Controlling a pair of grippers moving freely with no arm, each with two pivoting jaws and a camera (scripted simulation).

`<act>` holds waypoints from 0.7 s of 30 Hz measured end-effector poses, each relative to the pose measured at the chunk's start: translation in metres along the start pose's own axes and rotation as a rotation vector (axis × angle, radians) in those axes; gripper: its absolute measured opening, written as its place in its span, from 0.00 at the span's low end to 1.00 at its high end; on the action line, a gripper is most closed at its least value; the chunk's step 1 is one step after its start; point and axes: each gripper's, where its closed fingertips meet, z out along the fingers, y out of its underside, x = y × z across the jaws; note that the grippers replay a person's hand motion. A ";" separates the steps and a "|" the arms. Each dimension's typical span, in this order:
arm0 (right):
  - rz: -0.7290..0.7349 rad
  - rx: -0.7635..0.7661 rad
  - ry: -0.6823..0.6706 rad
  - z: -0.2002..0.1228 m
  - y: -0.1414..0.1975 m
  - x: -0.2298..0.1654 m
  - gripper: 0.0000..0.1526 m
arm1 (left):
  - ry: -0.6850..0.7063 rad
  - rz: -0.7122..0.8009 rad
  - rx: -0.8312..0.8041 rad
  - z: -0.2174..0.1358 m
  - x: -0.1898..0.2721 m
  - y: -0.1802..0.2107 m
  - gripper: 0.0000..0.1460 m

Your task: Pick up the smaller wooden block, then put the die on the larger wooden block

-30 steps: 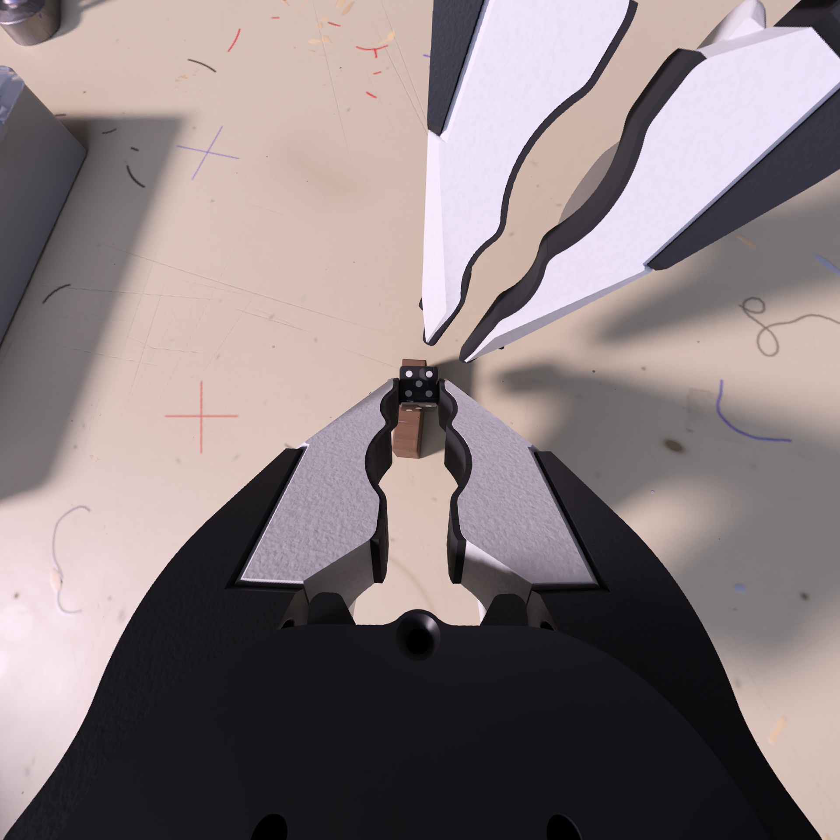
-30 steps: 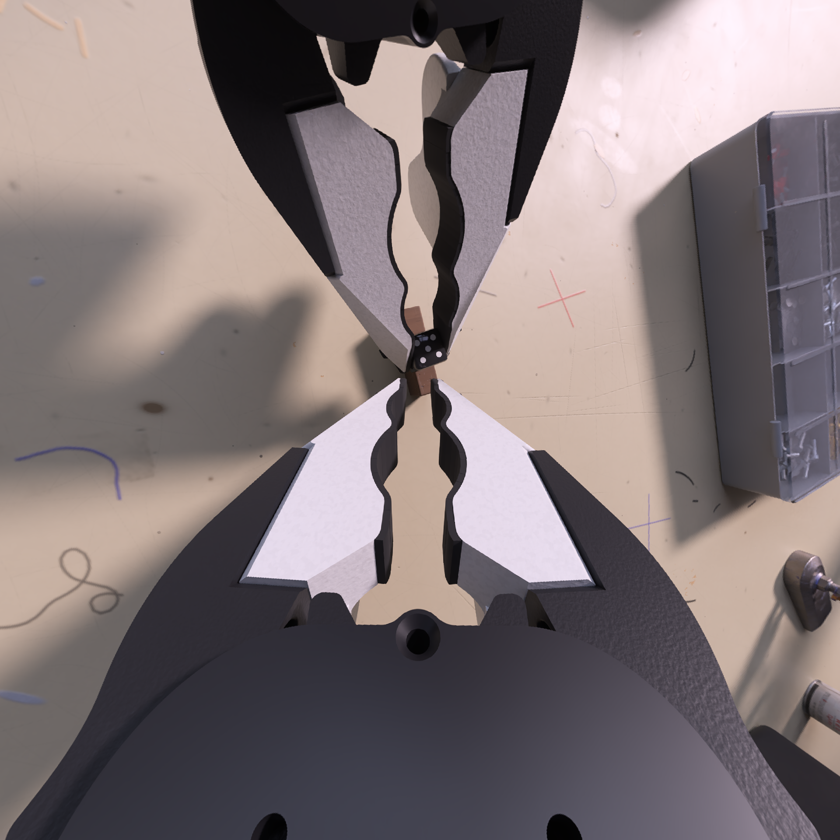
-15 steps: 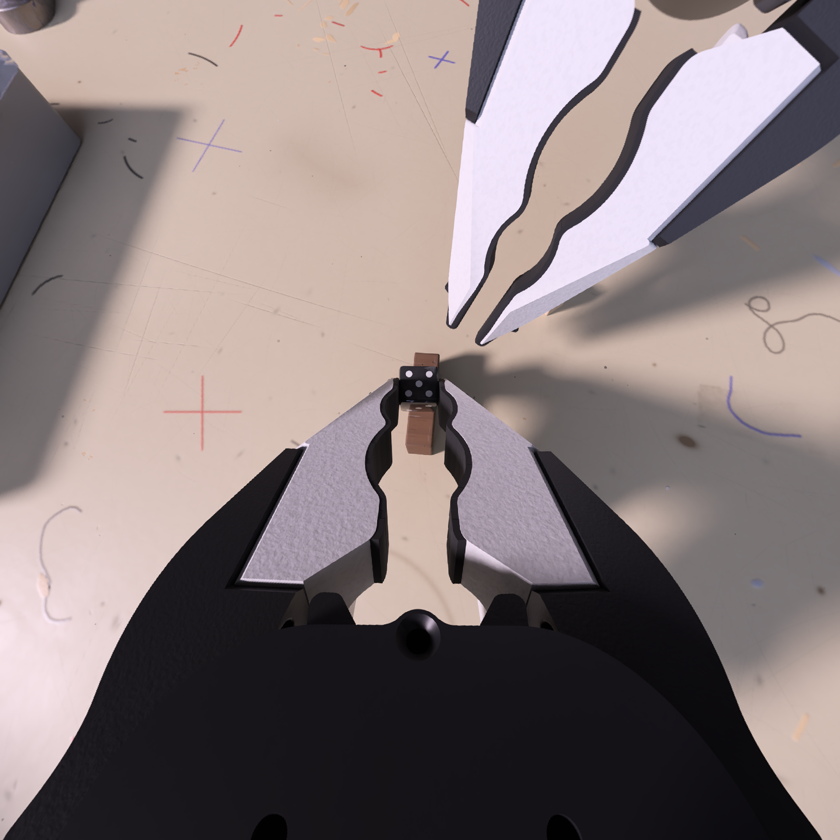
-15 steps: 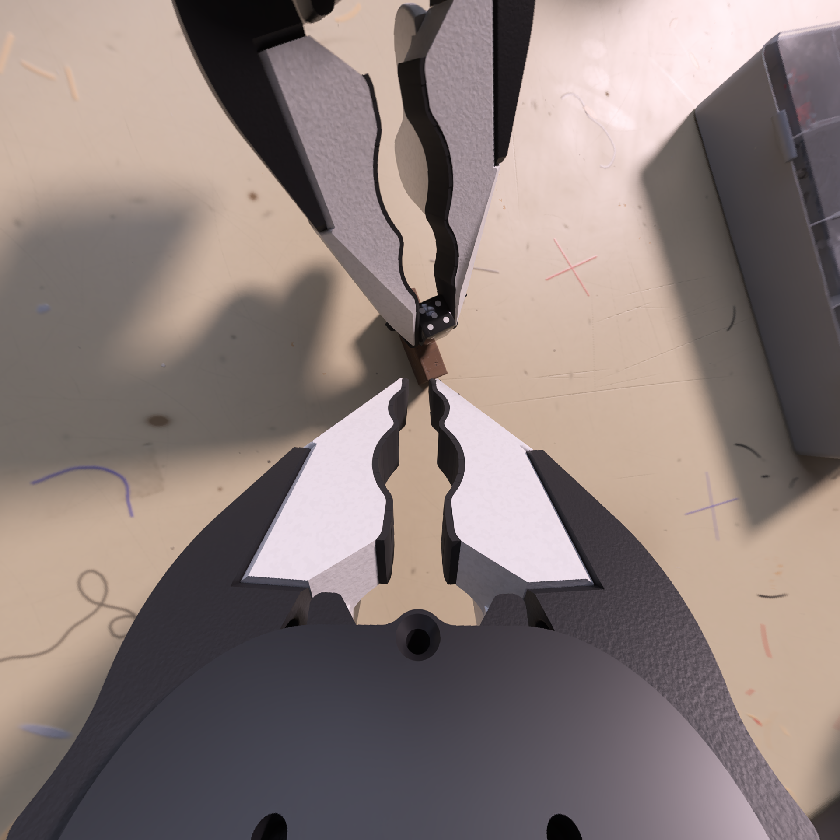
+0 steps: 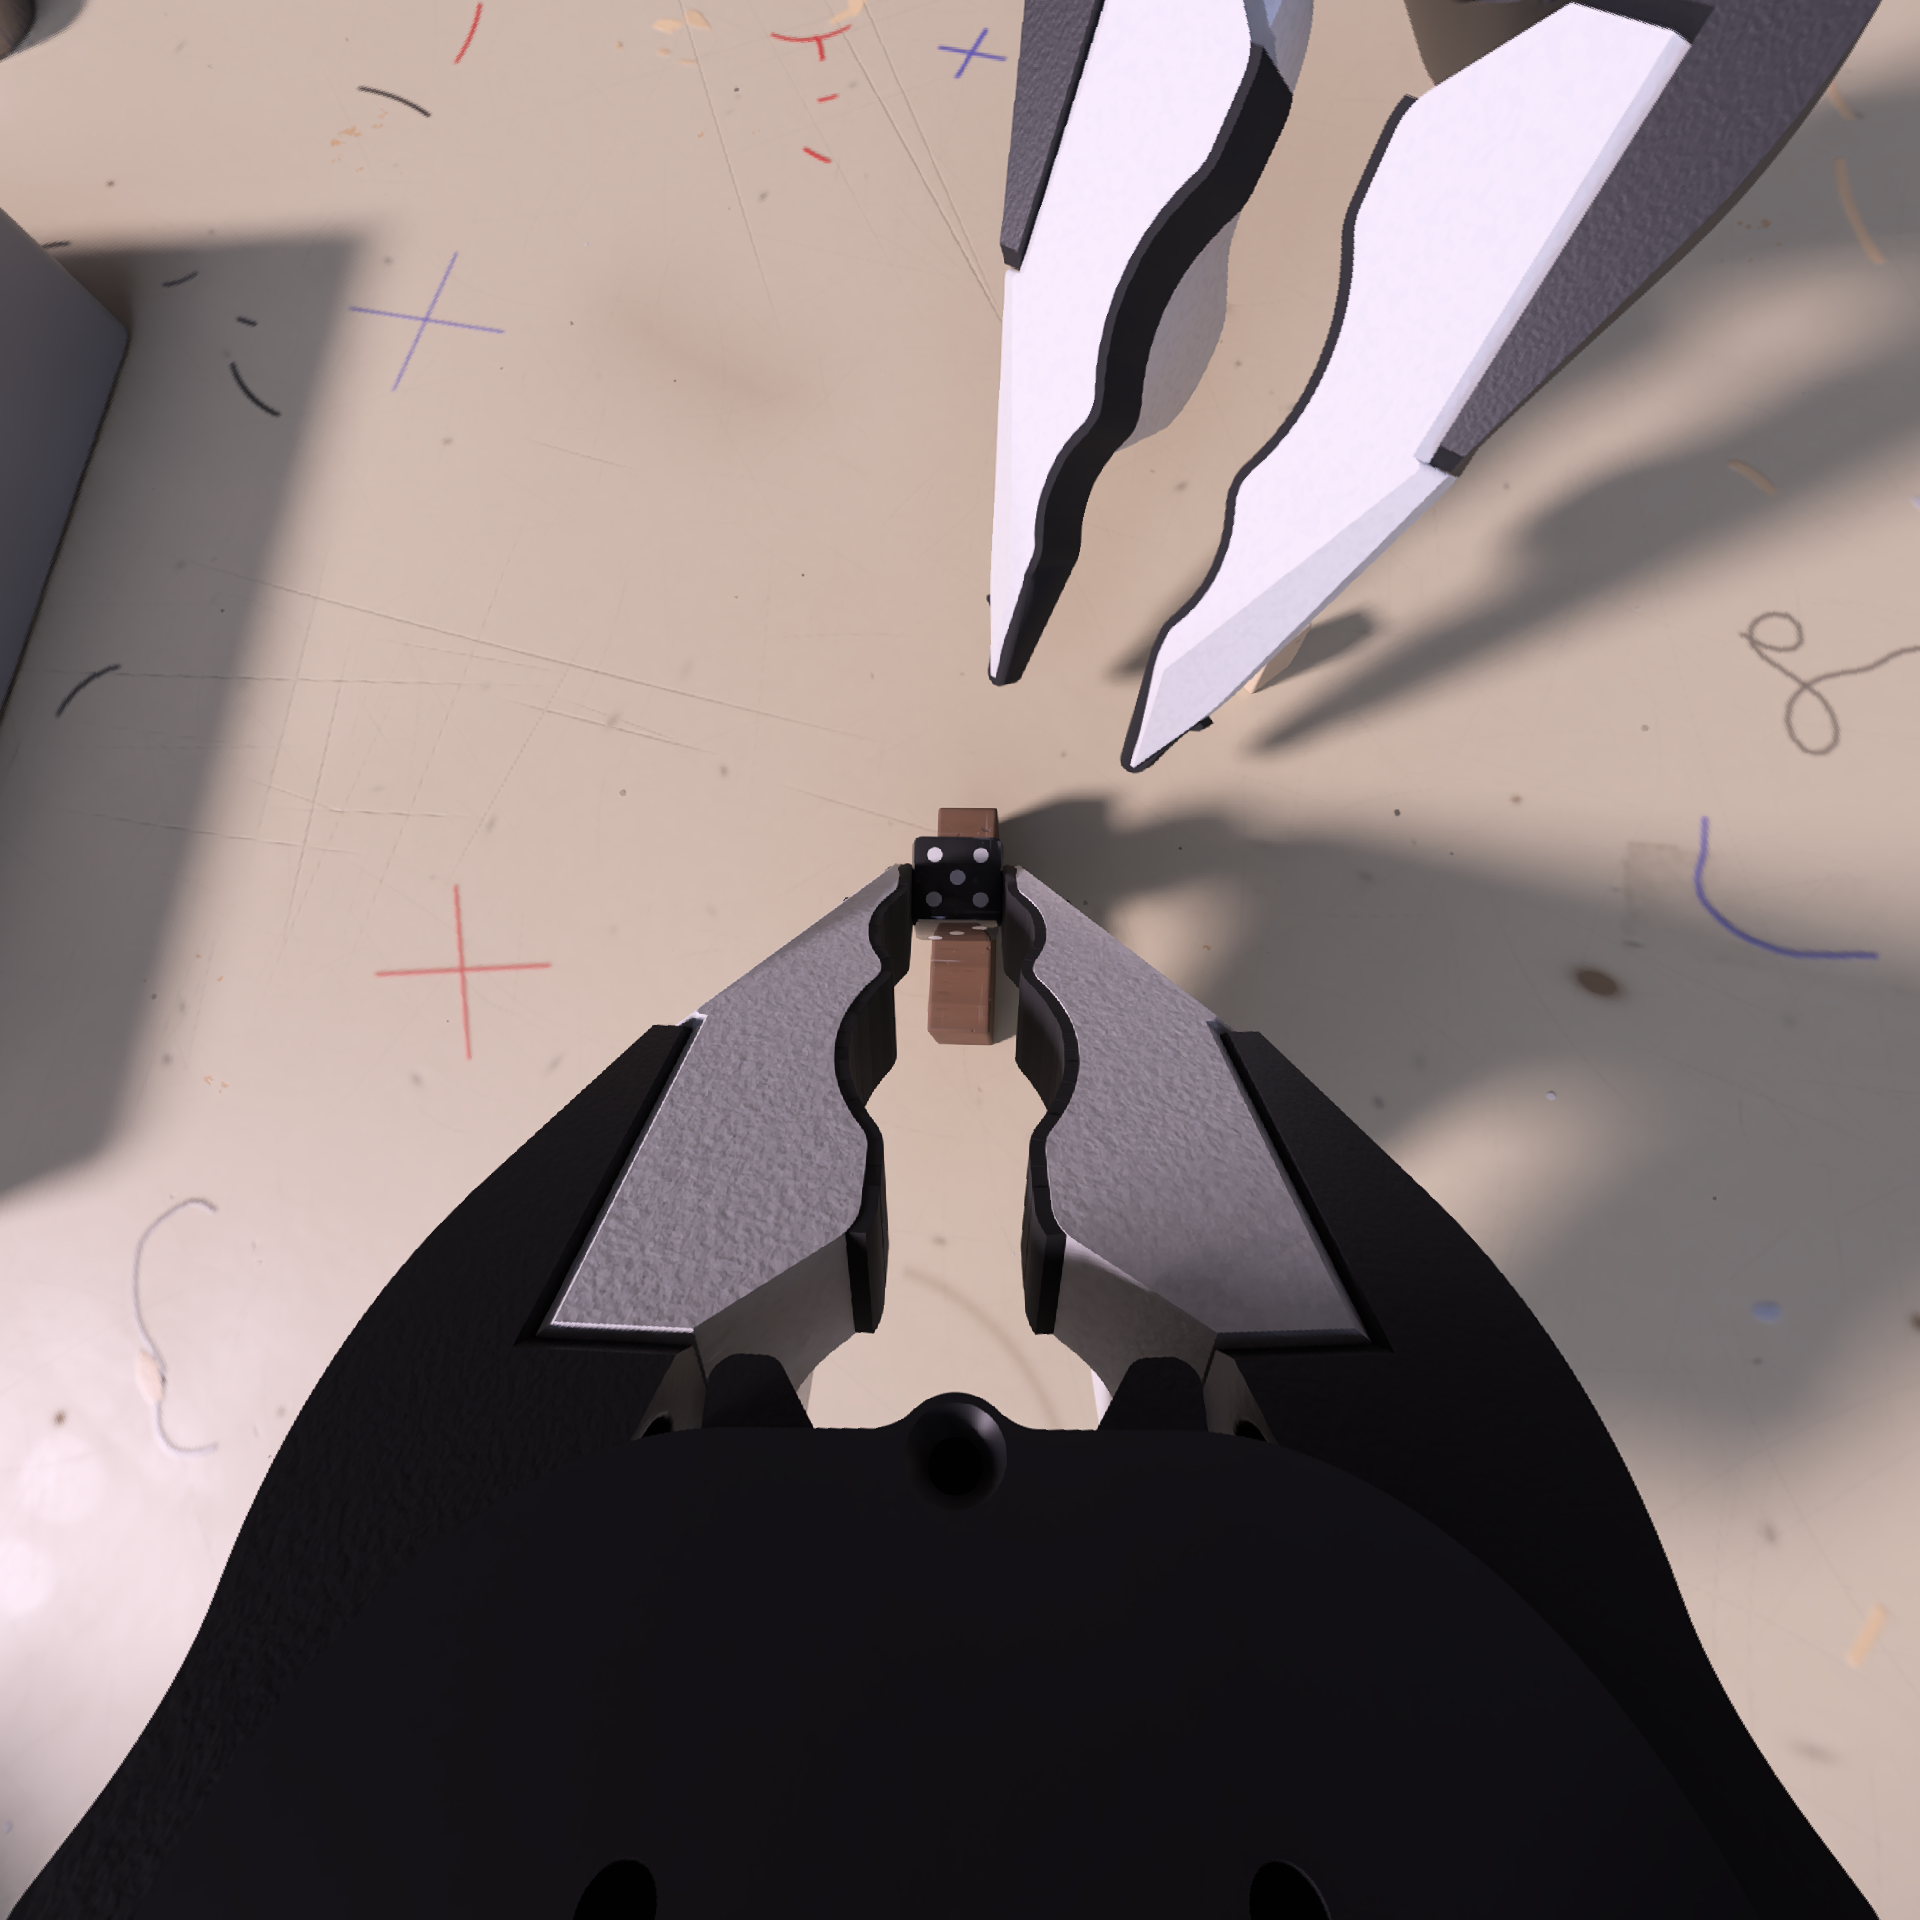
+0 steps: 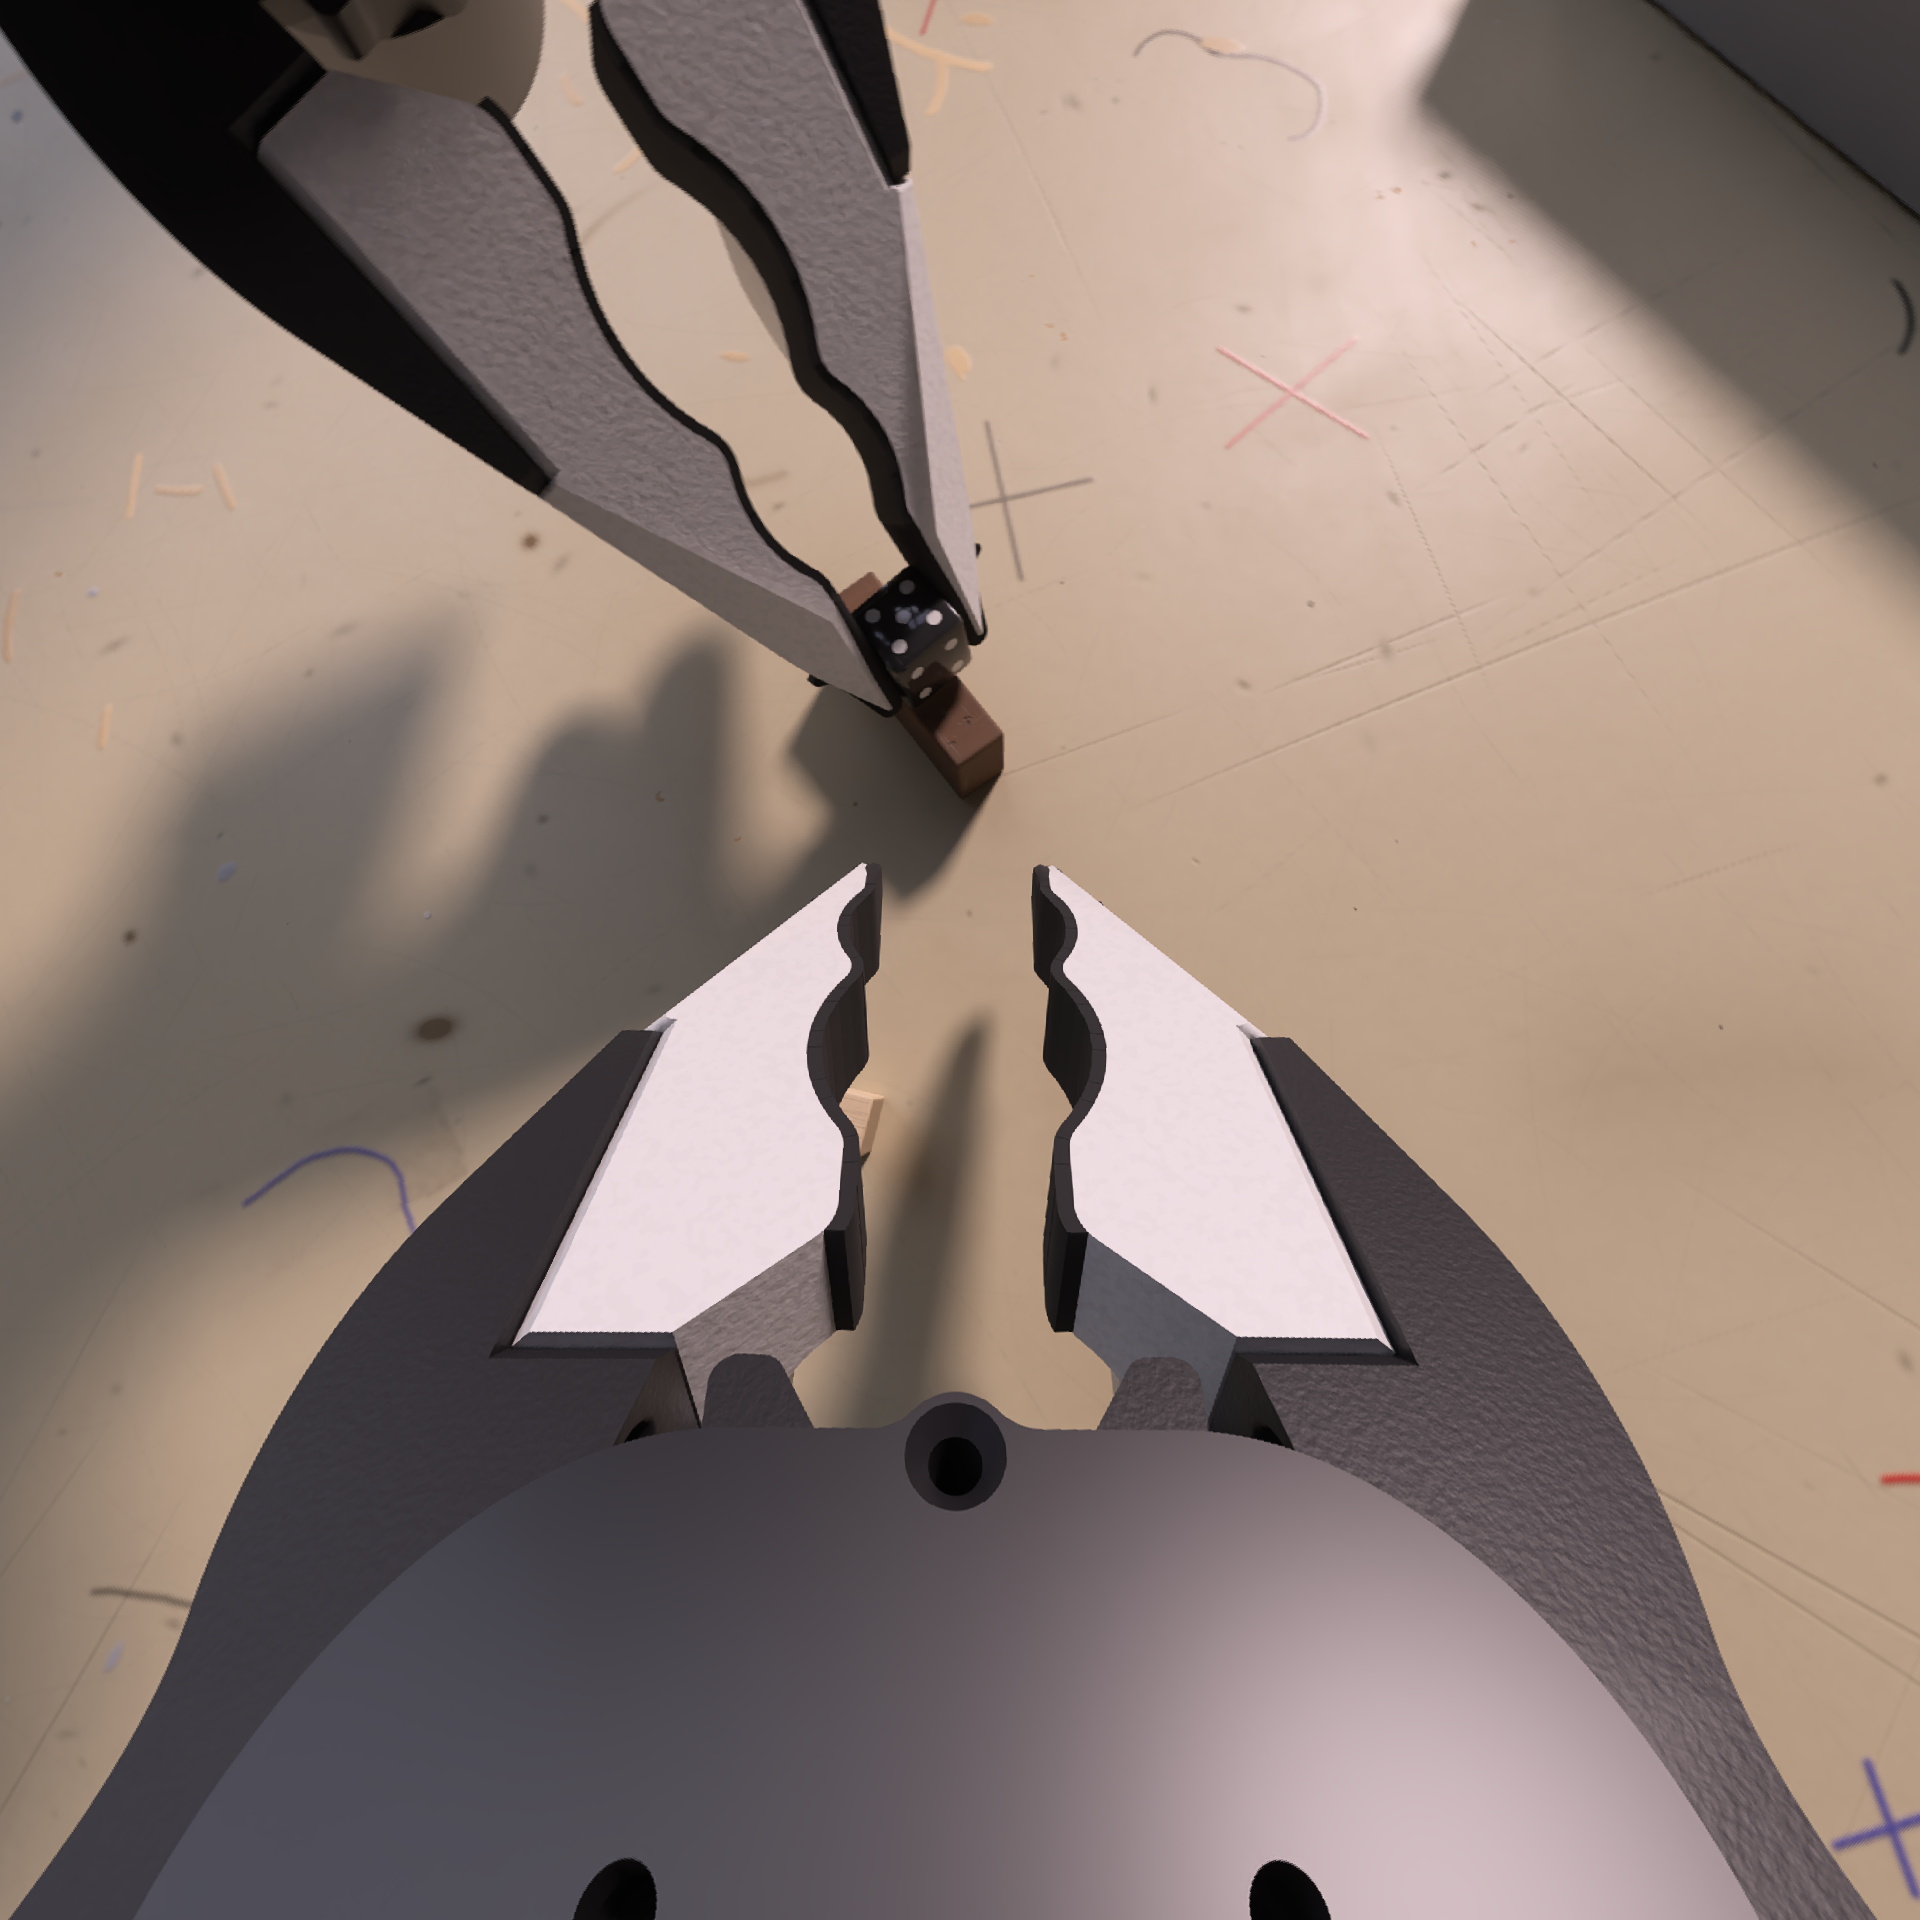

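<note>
My left gripper [image 5: 956, 878] is shut on the black die [image 5: 957, 885] with white pips, held at its fingertips right over the long brown wooden block [image 5: 961, 997]. I cannot tell whether the die touches the block. In the right wrist view the die [image 6: 909, 632] and the brown block [image 6: 966, 743] lie ahead, with the left gripper [image 6: 925, 660] reaching in from the top. My right gripper [image 6: 954, 883] is open and empty, a little short of the brown block. A small pale wooden block [image 6: 862, 1122] lies on the table under its left finger. It peeks out in the left wrist view [image 5: 1273, 675] behind the right gripper [image 5: 1070, 717].
The tan table [image 5: 623, 623] carries scratches, pen crosses and scribbles. A grey box [image 5: 42, 416] stands at the left edge of the left wrist view, and its corner [image 6: 1818, 62] shows at the top right of the right wrist view.
My right gripper has opened wider and drawn back from the die and brown block. The small pale block now shows beneath it. My left gripper has held the die over the brown block throughout.
</note>
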 end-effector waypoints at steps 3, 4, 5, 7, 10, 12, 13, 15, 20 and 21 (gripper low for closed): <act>0.029 0.008 0.006 0.000 0.002 0.002 0.19 | 0.003 0.003 -0.005 0.001 -0.001 0.000 0.11; 0.036 -0.001 0.003 0.000 0.005 0.002 0.20 | 0.005 0.004 -0.008 0.001 -0.001 0.000 0.11; 0.039 -0.009 0.003 0.001 0.007 0.002 0.20 | 0.005 0.005 -0.010 0.002 -0.001 0.000 0.11; 0.052 -0.009 0.005 -0.002 0.011 0.001 0.20 | 0.002 0.010 -0.012 0.002 -0.001 0.000 0.11; 0.115 0.015 0.011 -0.019 0.018 -0.001 0.20 | 0.001 0.004 -0.017 0.001 -0.002 0.002 0.11; 0.171 0.034 -0.010 -0.032 0.028 -0.007 0.22 | -0.002 0.000 -0.018 0.000 -0.003 0.003 0.11; 0.189 0.026 -0.003 -0.037 0.035 -0.008 0.23 | 0.000 -0.004 -0.017 0.000 -0.003 0.003 0.11; 0.199 0.008 0.017 -0.043 0.046 -0.011 0.25 | 0.002 0.000 -0.019 0.000 -0.003 0.003 0.11; 0.180 -0.011 0.039 -0.035 0.050 -0.021 0.25 | 0.030 0.015 -0.031 0.003 0.001 0.001 0.11; 0.181 -0.008 0.051 -0.032 0.048 -0.022 0.25 | 0.037 0.016 -0.035 0.004 0.002 0.001 0.11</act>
